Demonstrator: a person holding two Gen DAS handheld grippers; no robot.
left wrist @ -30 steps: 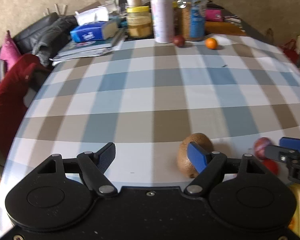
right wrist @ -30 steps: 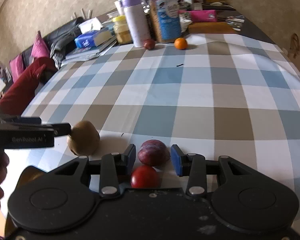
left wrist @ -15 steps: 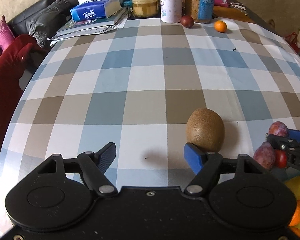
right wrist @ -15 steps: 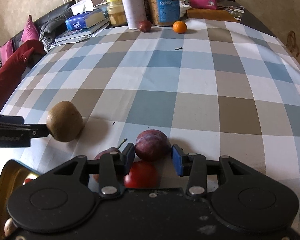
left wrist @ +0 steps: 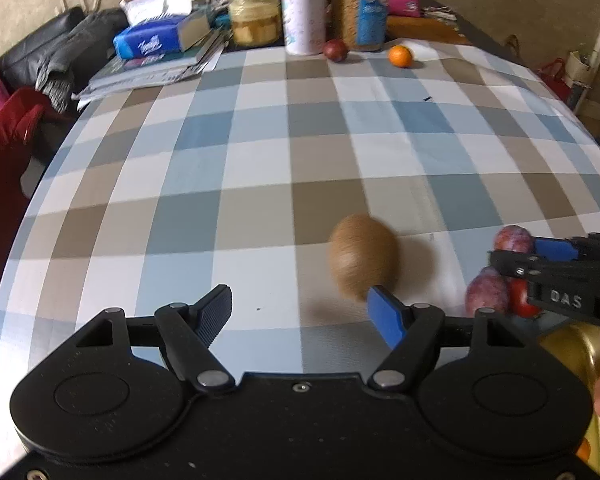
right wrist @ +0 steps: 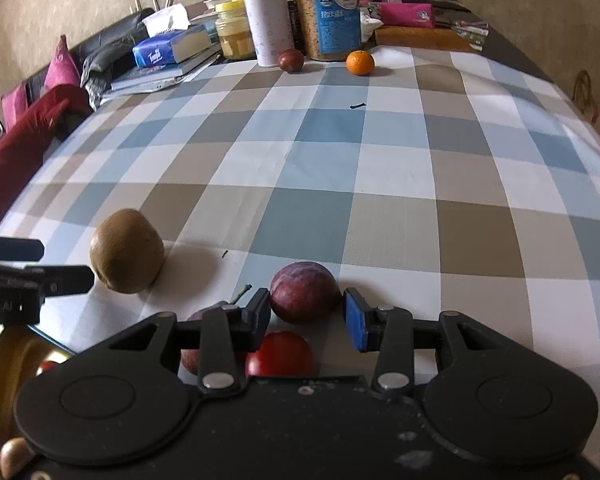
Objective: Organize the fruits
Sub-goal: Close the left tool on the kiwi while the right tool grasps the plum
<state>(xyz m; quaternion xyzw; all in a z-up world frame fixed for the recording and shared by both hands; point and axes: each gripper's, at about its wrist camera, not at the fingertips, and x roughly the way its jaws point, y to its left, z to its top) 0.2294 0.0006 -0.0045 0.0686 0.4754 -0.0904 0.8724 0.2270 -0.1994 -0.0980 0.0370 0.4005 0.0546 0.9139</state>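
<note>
Left gripper angled down, jaws wide apart, nothing gripped; right gripper likewise tilted, jaws parted.

Brown kiwi (blurred) beside plums.

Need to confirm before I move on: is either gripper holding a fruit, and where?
Neither. Left gripper is open beside the kiwi; right gripper open around a plum.
</note>
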